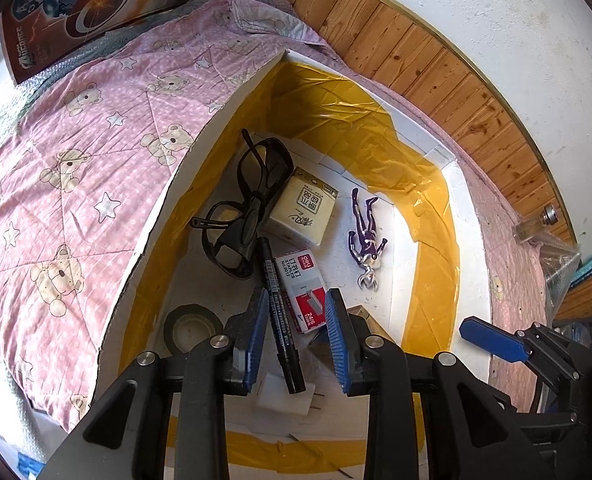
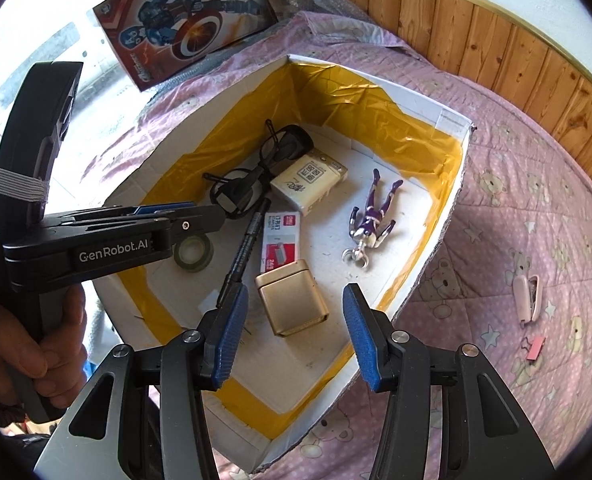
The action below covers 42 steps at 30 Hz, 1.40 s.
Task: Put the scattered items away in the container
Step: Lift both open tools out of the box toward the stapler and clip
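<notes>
A bed (image 2: 535, 208) covered with one pink quilt printed with bears and stars carries a single white container (image 2: 449, 208), a foam box whose inner walls are taped in yellow. One toy box (image 2: 188, 20) with a shield-bearing robot picture leans at the head of the bed, beyond the container.

Inside the container lie eight things: one pair of black glasses (image 1: 252, 200), one cream tissue pack (image 1: 301, 210), one gold tin (image 2: 292, 300), one white-and-red staples box (image 1: 301, 292), one black marker (image 1: 278, 312), one purple and silver figure (image 1: 365, 246), one roll of dark tape (image 1: 192, 326), and one small white piece (image 1: 284, 396) near the front wall. The marker lies just beside the staples box, its cap end towards the glasses.

Two items rest outside on the quilt, to the right of the container: one pale pink stapler (image 2: 527, 298) and, near it, one small pink clip (image 2: 535, 347).

The left tool (image 1: 296, 340) hangs over the container's near end, pointing down at the marker, its blue-padded jaws released and holding nothing. A hand (image 2: 36, 344) grips its handle from below. The right tool (image 2: 292, 336) hovers above the front of the container over the gold tin, jaws spread wide and empty.
</notes>
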Available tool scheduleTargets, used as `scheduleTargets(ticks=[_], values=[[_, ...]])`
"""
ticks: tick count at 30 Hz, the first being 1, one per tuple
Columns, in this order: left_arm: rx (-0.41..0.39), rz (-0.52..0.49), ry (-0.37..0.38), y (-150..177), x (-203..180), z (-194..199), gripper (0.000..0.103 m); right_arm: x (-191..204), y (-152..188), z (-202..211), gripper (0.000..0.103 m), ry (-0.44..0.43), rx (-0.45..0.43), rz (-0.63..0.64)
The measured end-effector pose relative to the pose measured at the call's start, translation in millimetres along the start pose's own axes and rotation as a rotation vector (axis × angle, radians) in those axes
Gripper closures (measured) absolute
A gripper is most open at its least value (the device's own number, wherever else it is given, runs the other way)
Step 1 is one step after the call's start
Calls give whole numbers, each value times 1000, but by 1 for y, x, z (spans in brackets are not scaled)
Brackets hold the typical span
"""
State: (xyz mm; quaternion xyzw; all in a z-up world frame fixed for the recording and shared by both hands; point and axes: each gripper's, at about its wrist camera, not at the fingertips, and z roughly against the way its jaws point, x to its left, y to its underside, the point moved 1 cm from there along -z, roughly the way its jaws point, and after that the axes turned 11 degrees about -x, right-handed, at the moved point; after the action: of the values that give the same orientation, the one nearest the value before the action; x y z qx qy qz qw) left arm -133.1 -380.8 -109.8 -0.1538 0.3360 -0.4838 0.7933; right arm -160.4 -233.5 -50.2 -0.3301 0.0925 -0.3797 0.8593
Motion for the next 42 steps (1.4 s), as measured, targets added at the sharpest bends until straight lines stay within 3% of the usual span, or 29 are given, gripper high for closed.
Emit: scheduleTargets(ticks=[10, 26, 42], values=[[-37, -81, -32, 7, -14, 19, 72, 10, 2, 17, 50, 0, -27, 7], [-64, -125, -23, 19, -36, 50, 72, 18, 10, 49, 50, 6, -79, -5], [-69, -195, 8, 34, -77, 68, 72, -3, 28, 80, 50, 24, -153, -116]])
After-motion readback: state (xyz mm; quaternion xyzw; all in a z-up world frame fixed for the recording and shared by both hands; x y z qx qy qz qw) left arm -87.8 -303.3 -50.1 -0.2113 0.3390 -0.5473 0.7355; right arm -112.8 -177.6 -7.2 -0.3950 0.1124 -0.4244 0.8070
